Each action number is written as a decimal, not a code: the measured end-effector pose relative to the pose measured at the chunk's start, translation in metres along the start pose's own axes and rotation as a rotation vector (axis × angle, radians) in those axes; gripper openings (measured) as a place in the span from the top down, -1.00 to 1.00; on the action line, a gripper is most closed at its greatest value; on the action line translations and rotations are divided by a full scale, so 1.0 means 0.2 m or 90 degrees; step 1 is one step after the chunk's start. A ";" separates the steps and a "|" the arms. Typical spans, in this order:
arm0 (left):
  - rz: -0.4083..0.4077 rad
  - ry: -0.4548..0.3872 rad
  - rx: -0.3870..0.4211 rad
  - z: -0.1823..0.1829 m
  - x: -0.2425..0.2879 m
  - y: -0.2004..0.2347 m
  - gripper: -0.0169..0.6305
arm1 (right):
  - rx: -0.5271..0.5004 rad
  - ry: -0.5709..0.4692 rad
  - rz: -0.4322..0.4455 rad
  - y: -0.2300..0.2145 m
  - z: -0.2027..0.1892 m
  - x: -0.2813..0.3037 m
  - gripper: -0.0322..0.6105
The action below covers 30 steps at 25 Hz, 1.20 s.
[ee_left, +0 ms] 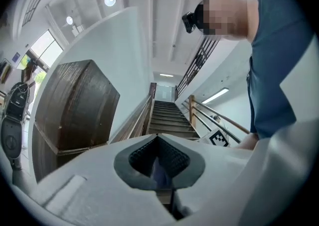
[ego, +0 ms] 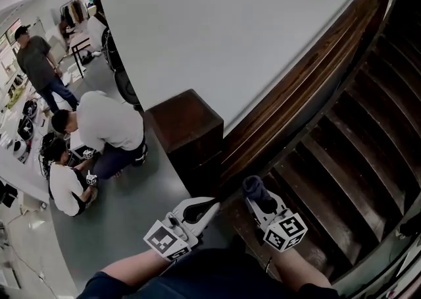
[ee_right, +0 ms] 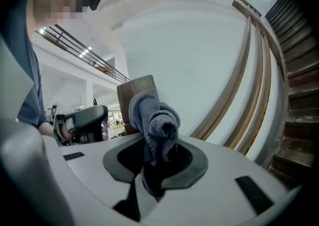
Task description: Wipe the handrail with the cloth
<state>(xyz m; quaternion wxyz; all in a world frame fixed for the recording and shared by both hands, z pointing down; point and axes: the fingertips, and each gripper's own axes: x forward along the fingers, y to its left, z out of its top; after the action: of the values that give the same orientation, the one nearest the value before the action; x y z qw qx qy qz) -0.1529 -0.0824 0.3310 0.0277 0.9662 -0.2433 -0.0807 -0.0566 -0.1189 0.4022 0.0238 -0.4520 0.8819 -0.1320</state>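
Observation:
A grey-blue cloth (ego: 255,188) (ee_right: 154,120) sticks up, bunched, from my right gripper (ego: 258,196) (ee_right: 157,156), which is shut on it. The dark wooden handrail (ego: 309,74) (ee_right: 245,78) climbs from the square newel post (ego: 189,132) up to the right along a white wall panel. The cloth hangs just below the rail's lower end, beside the post; contact is not visible. My left gripper (ego: 199,210) (ee_left: 158,164) is left of it, near the post's foot, its jaws shut with nothing held. From the left gripper view the post (ee_left: 75,105) stands to the left.
Dark wooden stairs (ego: 355,159) (ee_left: 169,118) rise to the right of the rail, with a second railing (ee_left: 219,118) on their far side. On the grey floor to the left, two people (ego: 105,126) crouch among equipment and another person (ego: 39,64) stands further back.

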 end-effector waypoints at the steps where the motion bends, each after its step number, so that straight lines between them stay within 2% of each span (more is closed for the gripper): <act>1: -0.004 -0.002 -0.004 0.00 -0.01 -0.01 0.94 | 0.002 -0.005 0.003 0.03 0.02 -0.03 0.60; 9: -0.051 0.000 -0.017 -0.01 -0.01 -0.16 0.94 | 0.021 -0.040 0.013 0.26 0.05 -0.22 0.60; 20: -0.084 -0.002 -0.034 -0.03 0.02 -0.29 0.93 | 0.001 -0.032 0.025 0.34 0.02 -0.32 0.60; 30: -0.082 -0.005 -0.040 -0.04 0.03 -0.33 0.93 | -0.010 -0.027 0.020 0.31 0.02 -0.36 0.60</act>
<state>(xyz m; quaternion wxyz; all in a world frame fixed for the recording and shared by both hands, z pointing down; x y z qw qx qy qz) -0.1159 -0.0275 0.3327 0.0521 0.9782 -0.1779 -0.0939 -0.0625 -0.0264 0.3774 0.0410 -0.4407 0.8893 -0.1149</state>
